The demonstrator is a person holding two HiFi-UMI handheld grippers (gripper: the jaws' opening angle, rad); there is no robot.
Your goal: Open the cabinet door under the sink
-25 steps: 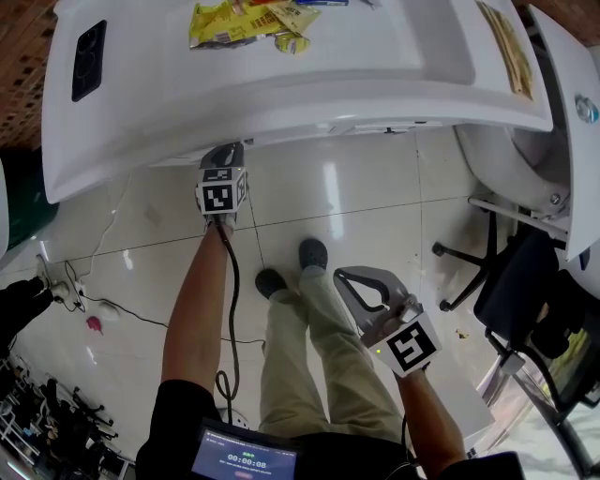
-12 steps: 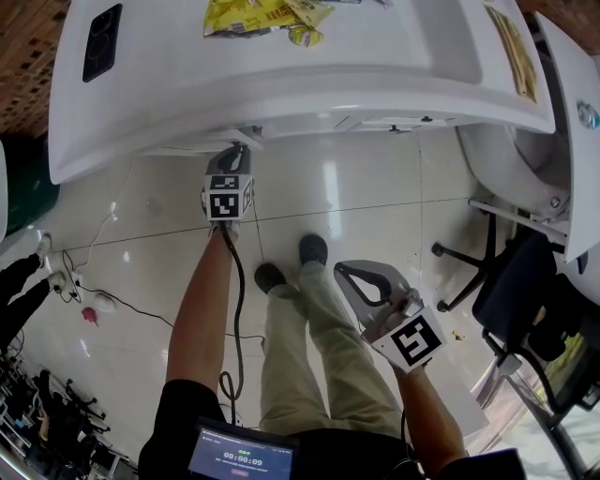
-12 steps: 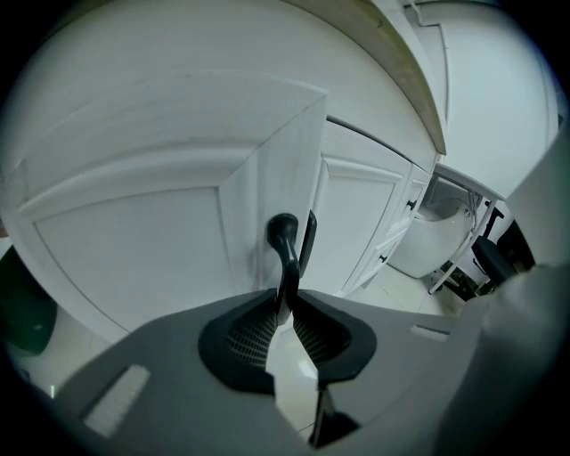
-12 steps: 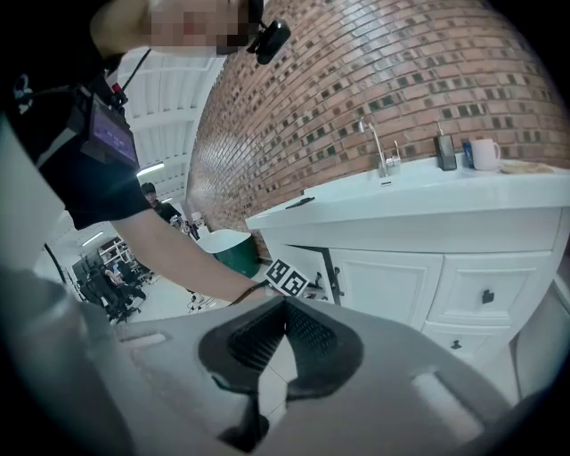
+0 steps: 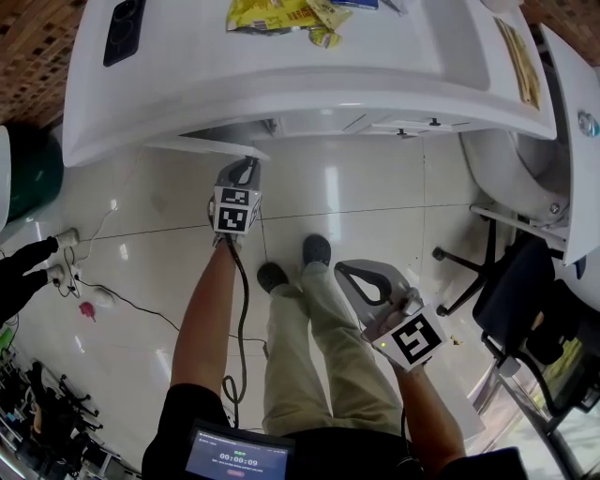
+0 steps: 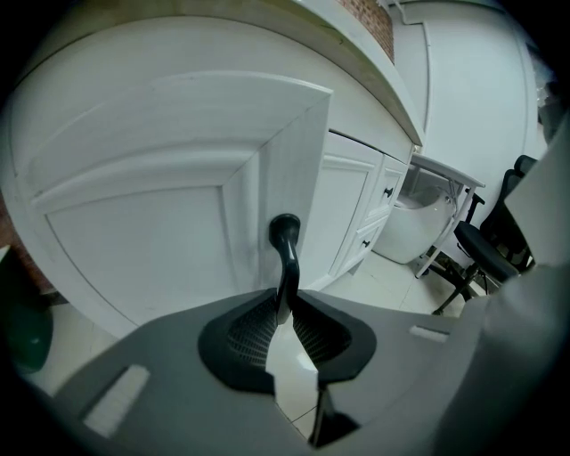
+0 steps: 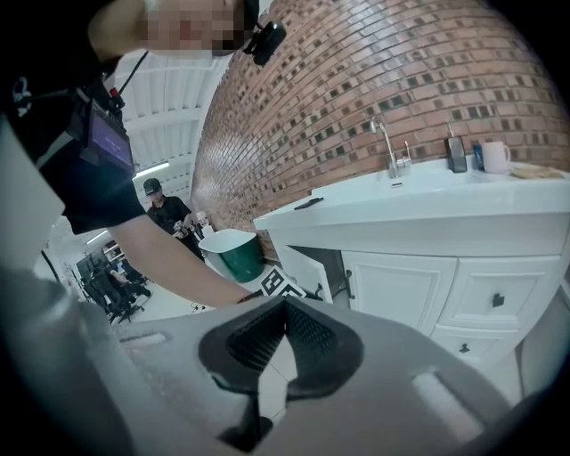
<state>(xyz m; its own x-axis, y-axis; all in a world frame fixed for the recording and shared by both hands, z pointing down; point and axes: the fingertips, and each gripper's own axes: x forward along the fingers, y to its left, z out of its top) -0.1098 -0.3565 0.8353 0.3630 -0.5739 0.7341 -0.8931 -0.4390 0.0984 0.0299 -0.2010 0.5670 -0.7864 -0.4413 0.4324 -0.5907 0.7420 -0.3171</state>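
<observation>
The white cabinet door (image 5: 214, 141) under the sink counter (image 5: 281, 75) stands ajar, its free edge swung out over the floor. My left gripper (image 5: 246, 171) is at that edge. In the left gripper view its jaws (image 6: 283, 303) are shut on the door's black handle (image 6: 285, 245), with the white door panel (image 6: 169, 223) just behind. The right gripper view shows the door (image 7: 307, 265) open a crack beside the closed second door (image 7: 401, 285). My right gripper (image 5: 343, 274) hangs shut and empty over the person's legs, away from the cabinet.
A phone (image 5: 125, 30) and yellow packets (image 5: 272, 14) lie on the counter. A green bin (image 5: 28, 173) stands at the left, cables (image 5: 94, 300) trail on the tiled floor. A black office chair (image 5: 506, 281) is at the right. The person's shoes (image 5: 292, 264) are below the door.
My left gripper has drawn back from the cabinet towards the person, still on the handle, and the door has swung further out. The right gripper has hardly moved.
</observation>
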